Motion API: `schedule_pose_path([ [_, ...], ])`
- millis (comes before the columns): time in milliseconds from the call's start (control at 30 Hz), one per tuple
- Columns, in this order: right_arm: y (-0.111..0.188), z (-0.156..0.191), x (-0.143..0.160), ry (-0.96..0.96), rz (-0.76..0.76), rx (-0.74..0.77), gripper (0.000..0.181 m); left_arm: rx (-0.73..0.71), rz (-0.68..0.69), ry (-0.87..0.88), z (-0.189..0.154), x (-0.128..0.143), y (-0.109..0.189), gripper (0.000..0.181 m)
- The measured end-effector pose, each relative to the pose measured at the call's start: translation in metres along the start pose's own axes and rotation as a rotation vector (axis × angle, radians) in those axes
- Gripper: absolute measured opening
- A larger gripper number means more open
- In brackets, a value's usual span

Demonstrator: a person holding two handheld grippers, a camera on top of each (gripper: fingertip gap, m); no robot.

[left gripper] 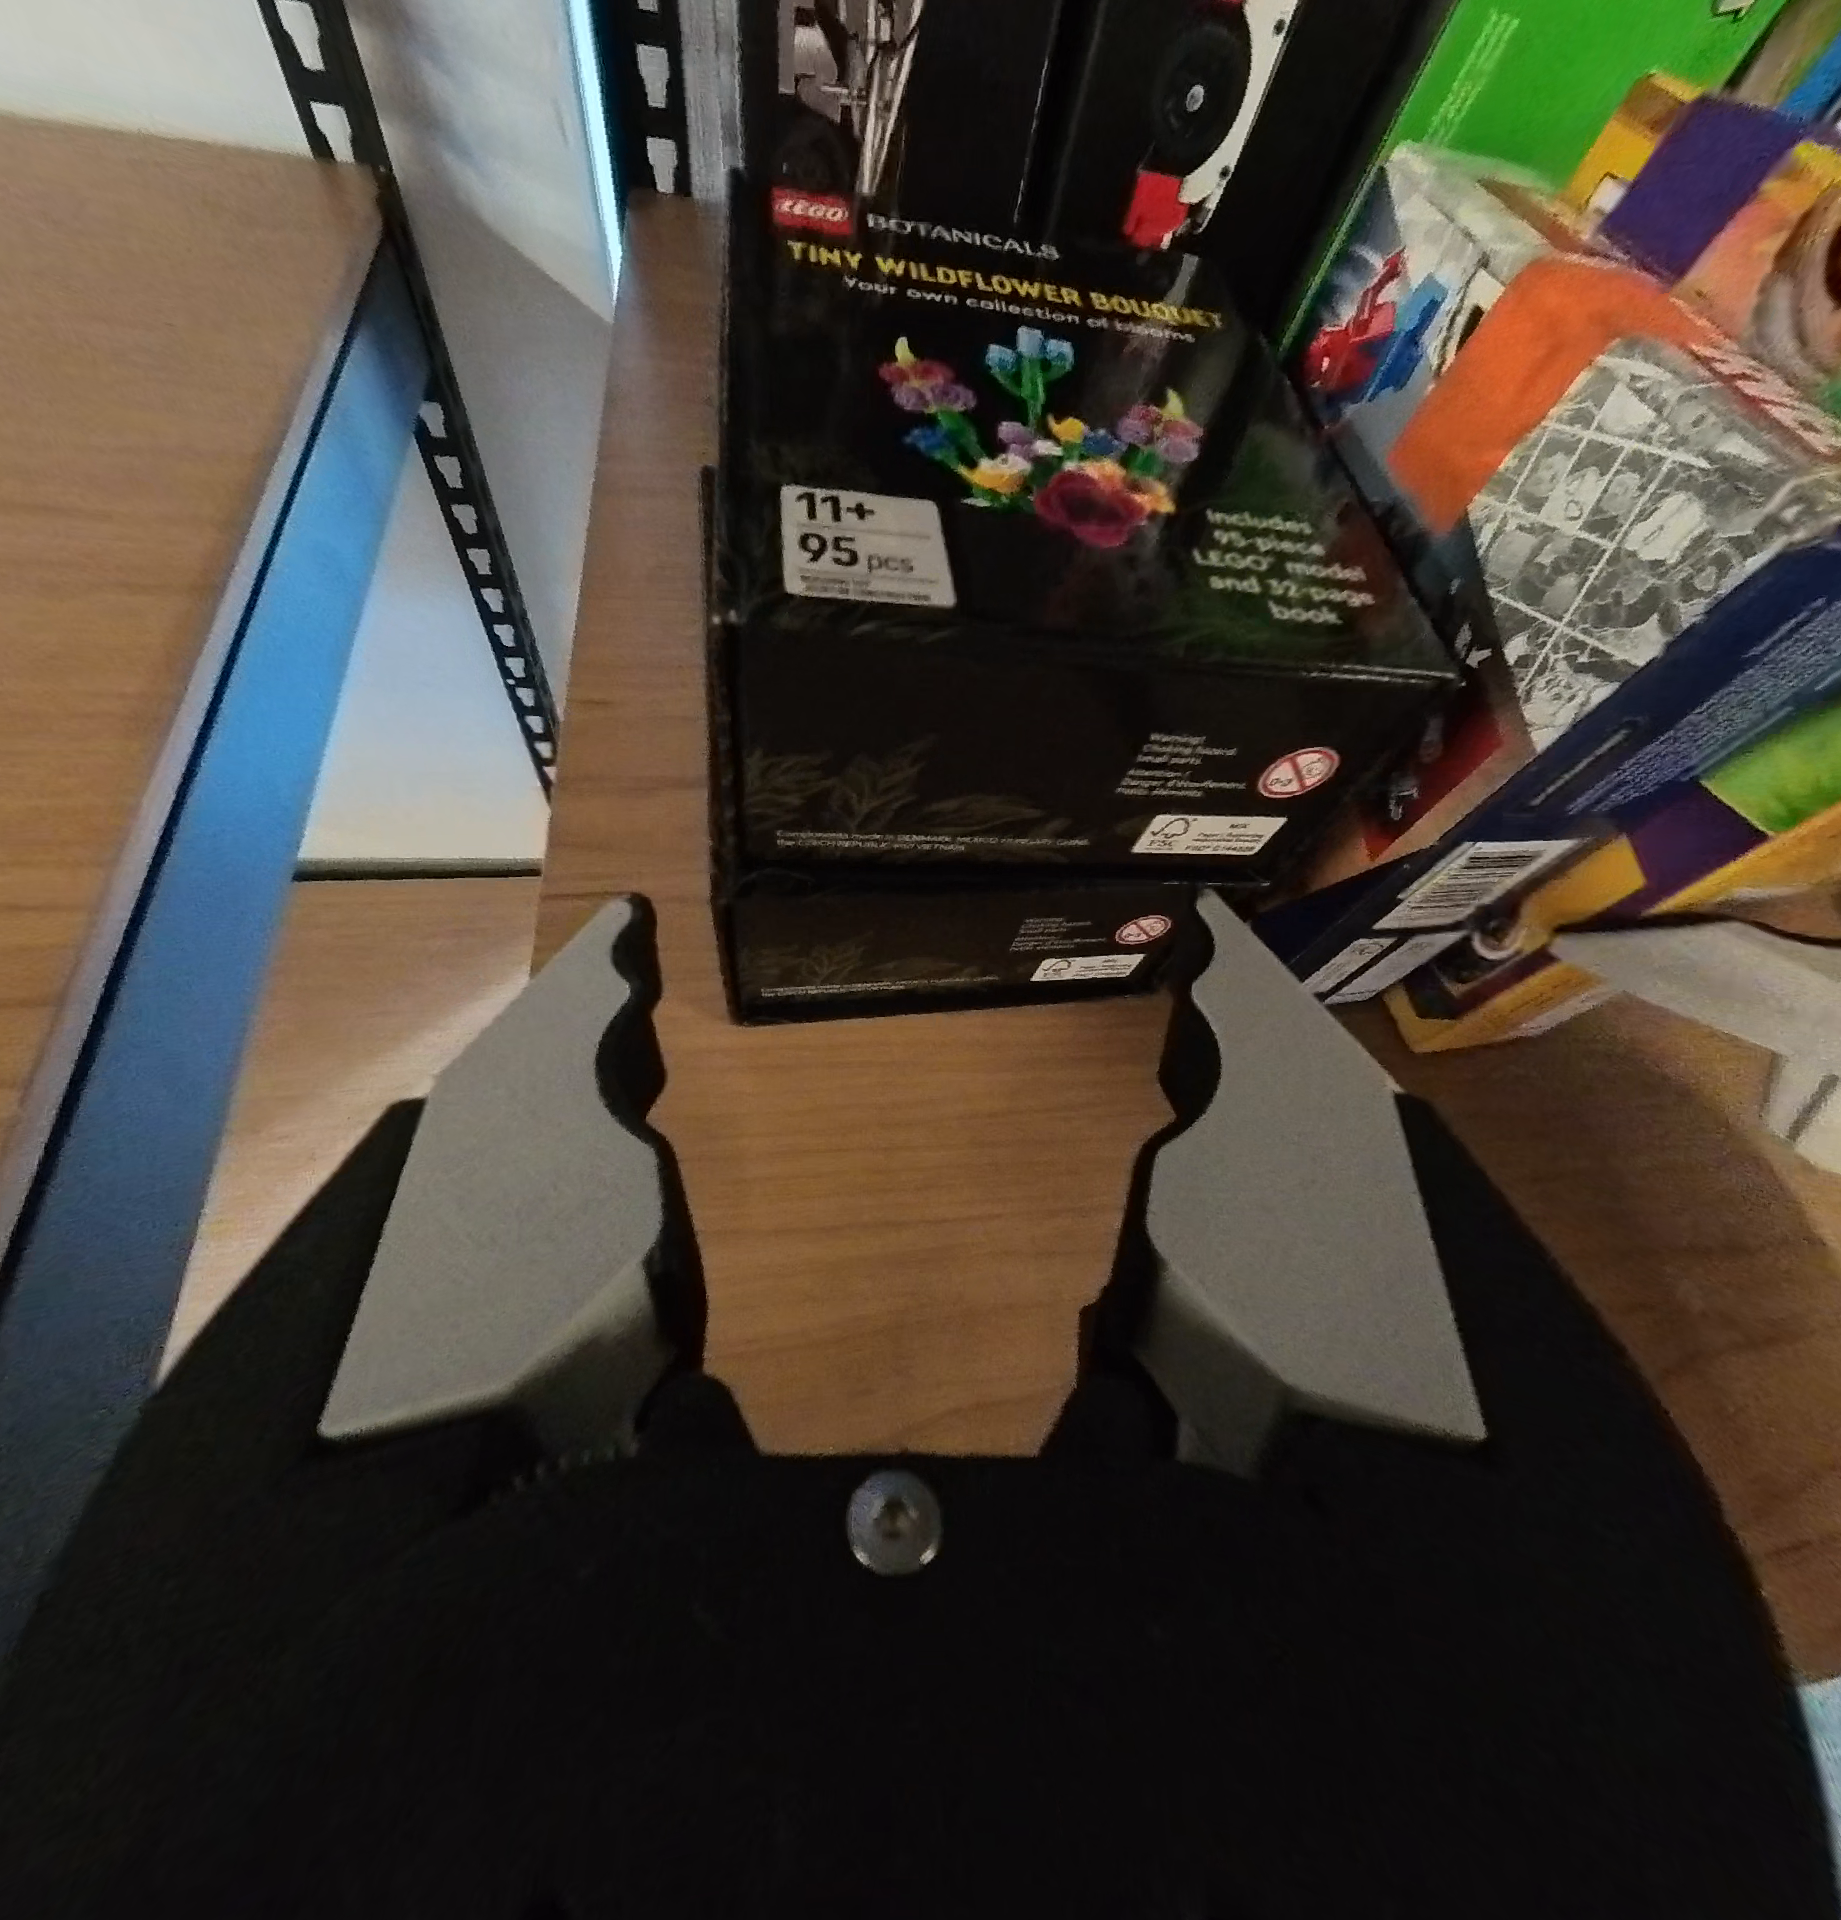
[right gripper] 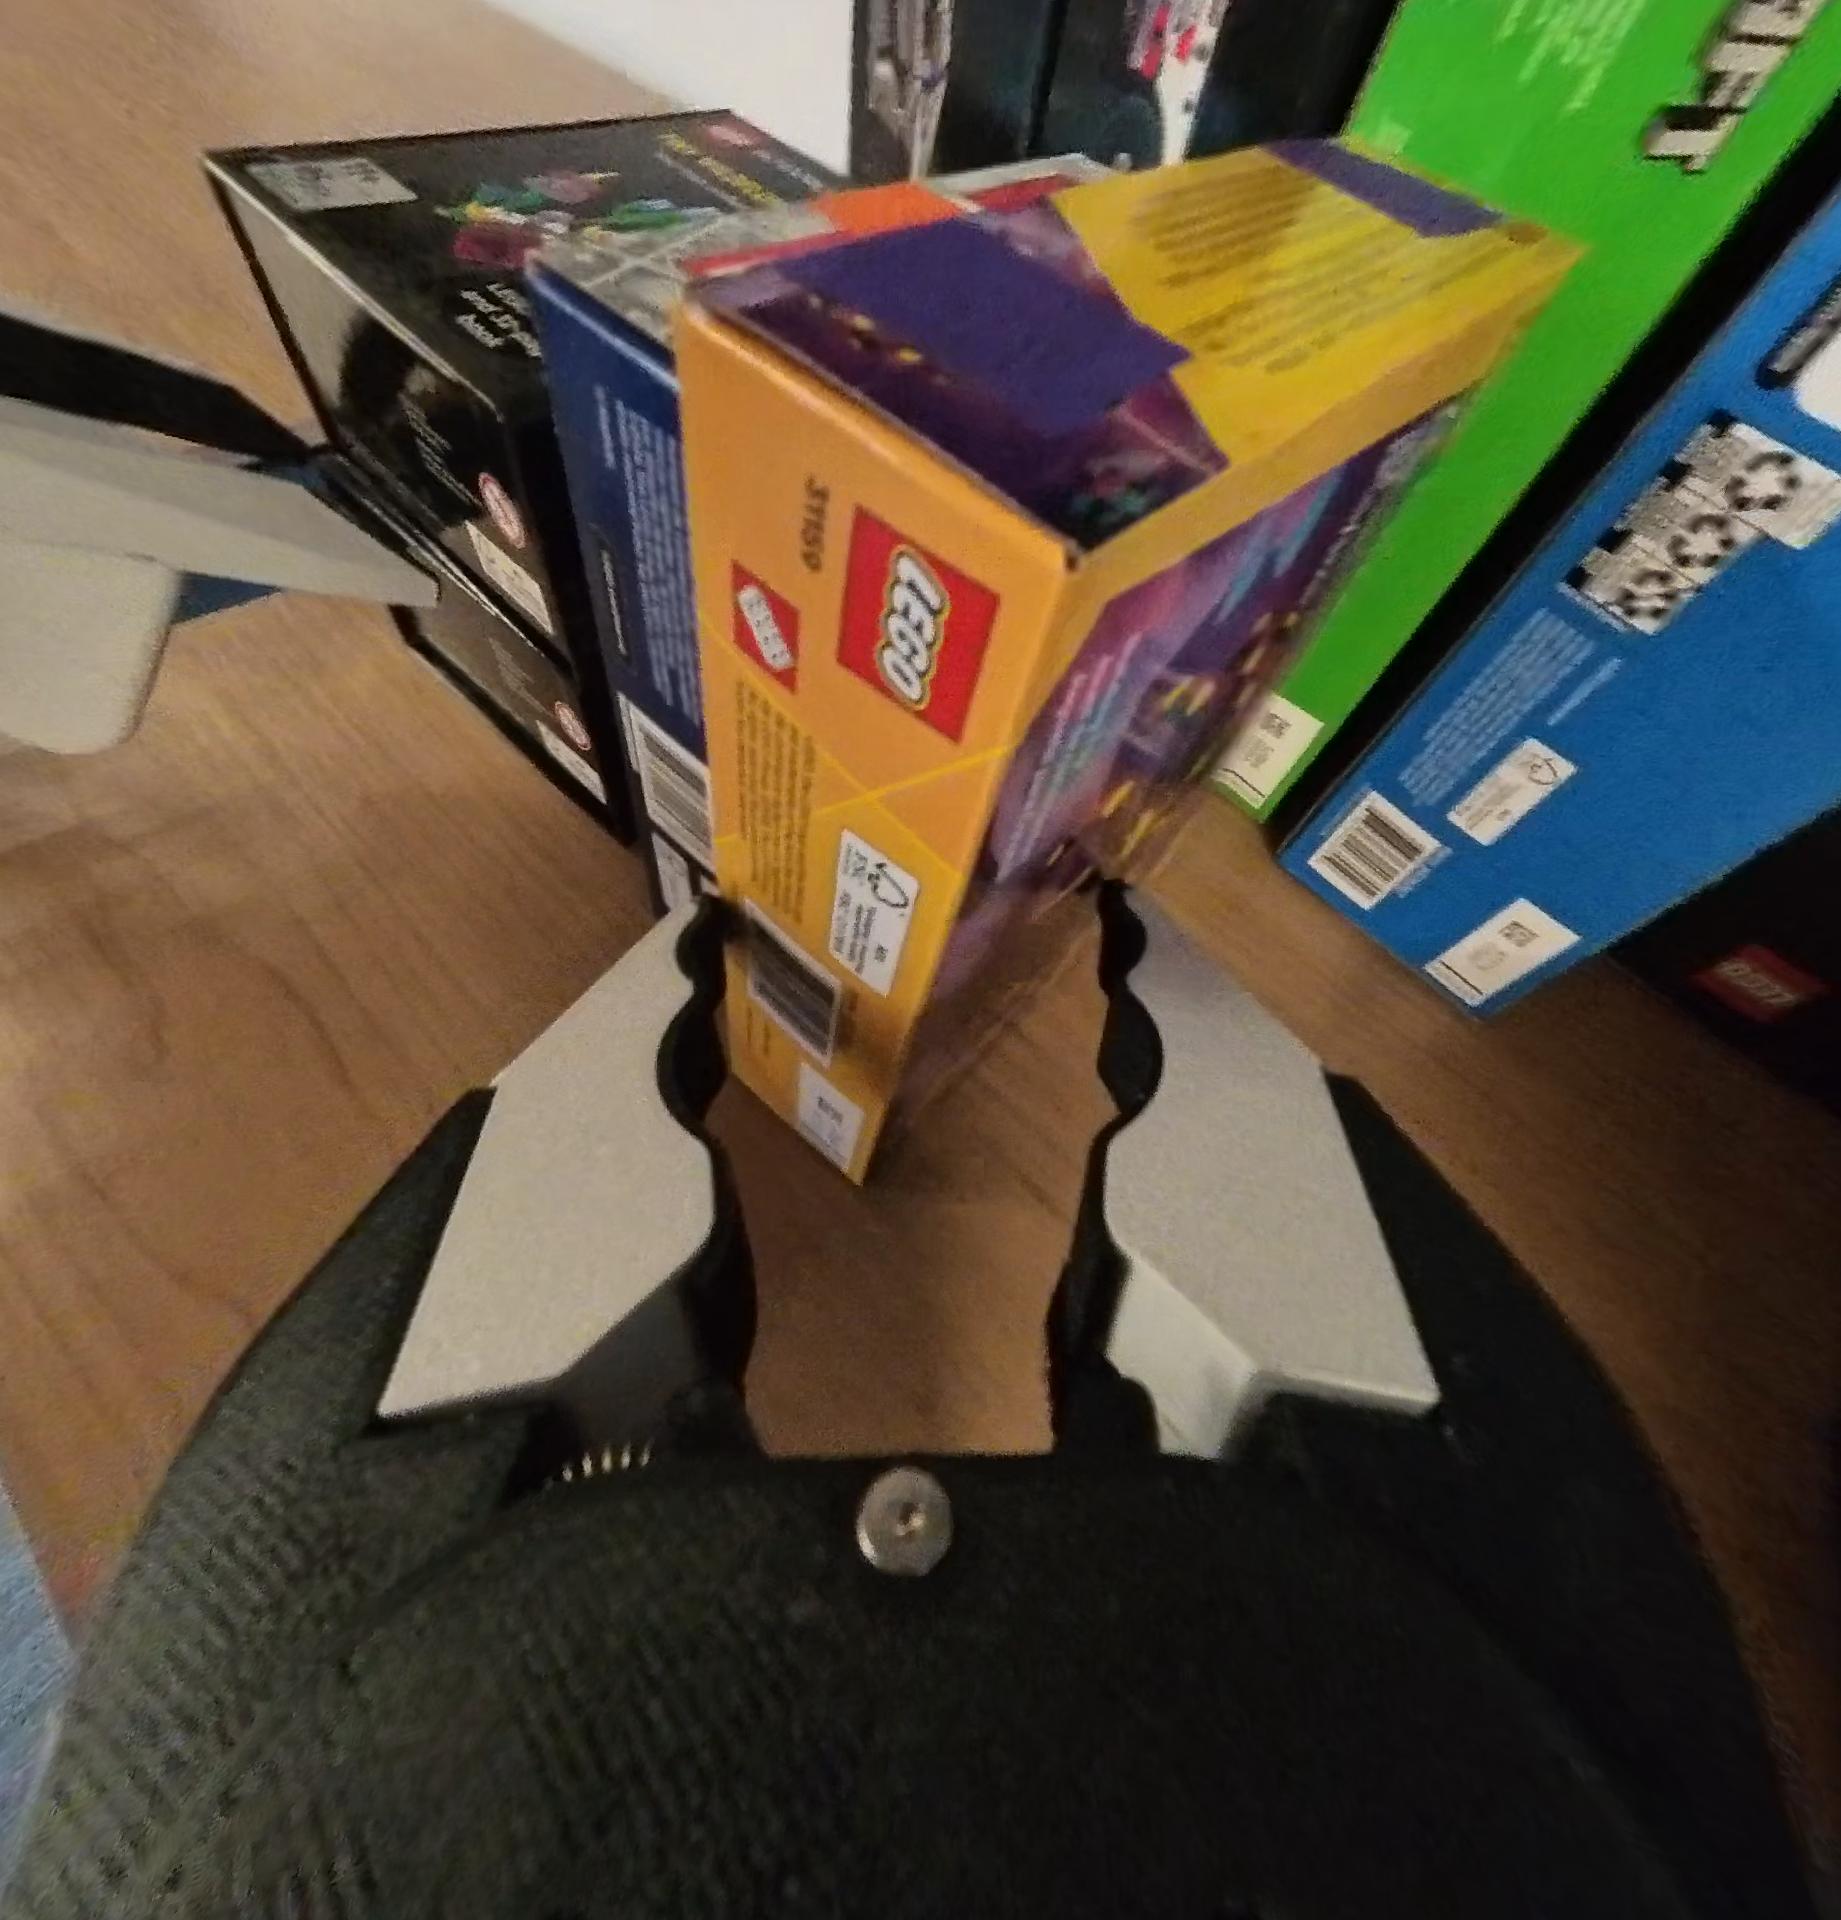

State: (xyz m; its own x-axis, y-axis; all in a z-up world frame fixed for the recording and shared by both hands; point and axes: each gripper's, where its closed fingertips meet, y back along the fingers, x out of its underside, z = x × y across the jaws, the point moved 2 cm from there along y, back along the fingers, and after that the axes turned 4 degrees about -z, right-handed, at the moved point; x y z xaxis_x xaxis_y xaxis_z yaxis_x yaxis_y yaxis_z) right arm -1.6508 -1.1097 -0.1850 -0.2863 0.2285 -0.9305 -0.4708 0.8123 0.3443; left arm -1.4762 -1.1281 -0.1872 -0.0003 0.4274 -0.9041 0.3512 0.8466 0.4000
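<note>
My right gripper (right gripper: 908, 909) is shut on the lower end of a yellow and purple toy box (right gripper: 895, 727), which stands on end on the wooden shelf (right gripper: 220, 935) and leans against a navy box (right gripper: 615, 499). Both fingers touch its sides. My left gripper (left gripper: 921, 914) is open and empty. Its fingertips (left gripper: 625, 925) flank the lower of two stacked black boxes (left gripper: 947, 956); the upper one (left gripper: 999, 468) bears a flower picture. The left gripper's finger also shows in the right wrist view (right gripper: 272, 540), beside the black boxes (right gripper: 396, 343).
Tilted colourful boxes (left gripper: 1622, 499) crowd the right, with the navy box (left gripper: 1674, 707) and yellow box (left gripper: 1467, 1003) lowest. A green box (right gripper: 1518, 364) and a blue box (right gripper: 1622, 675) stand at right. A black metal upright (left gripper: 480, 520) and a neighbouring shelf (left gripper: 116, 468) lie left.
</note>
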Motion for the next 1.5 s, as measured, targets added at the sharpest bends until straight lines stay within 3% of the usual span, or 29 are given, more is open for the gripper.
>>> schedule_pose_path([
  [233,-0.029,0.002,-0.008,0.048,0.026,-0.036,0.072,0.012,0.03,-0.013,0.002,0.006,-0.003,0.096],
  [533,-0.029,0.003,-0.003,0.066,0.05,0.018,0.079,0.041,0.066,-0.02,0.0,0.011,-0.017,0.089],
  [633,0.005,-0.004,-0.002,0.087,0.02,0.078,0.083,0.04,0.069,-0.038,0.0,0.011,-0.02,0.09],
  [733,0.066,-0.026,0.0,0.11,-0.018,0.193,0.083,0.066,0.069,-0.029,-0.001,0.011,-0.024,0.09],
  [900,0.177,-0.115,0.03,0.048,-0.011,0.572,0.083,0.084,0.061,-0.036,-0.001,0.009,-0.029,0.09],
  [967,0.195,-0.146,0.049,-0.039,0.016,0.621,0.087,0.095,0.058,-0.031,0.0,0.009,-0.03,0.09],
  [1067,0.192,-0.172,0.068,-0.138,0.038,0.623,0.098,0.08,0.046,0.043,0.002,0.01,-0.025,0.089],
  [1167,0.17,-0.182,0.077,-0.177,0.062,0.582,0.092,0.053,-0.009,0.112,-0.001,0.007,-0.013,0.086],
  [1233,0.159,-0.186,0.082,-0.19,0.1,0.592,0.08,0.032,-0.014,0.092,-0.006,0.008,-0.004,0.085],
  [1267,0.155,-0.186,0.085,-0.195,0.124,0.599,0.065,0.024,-0.022,0.074,-0.01,0.009,0.001,0.083],
  [1300,0.151,-0.184,0.084,-0.205,0.121,0.587,0.055,0.02,-0.028,0.054,-0.014,0.009,0.005,0.083],
  [1500,0.134,-0.154,0.074,-0.315,0.065,0.556,0.051,0.038,-0.006,0.021,-0.04,0.02,0.024,0.082],
])
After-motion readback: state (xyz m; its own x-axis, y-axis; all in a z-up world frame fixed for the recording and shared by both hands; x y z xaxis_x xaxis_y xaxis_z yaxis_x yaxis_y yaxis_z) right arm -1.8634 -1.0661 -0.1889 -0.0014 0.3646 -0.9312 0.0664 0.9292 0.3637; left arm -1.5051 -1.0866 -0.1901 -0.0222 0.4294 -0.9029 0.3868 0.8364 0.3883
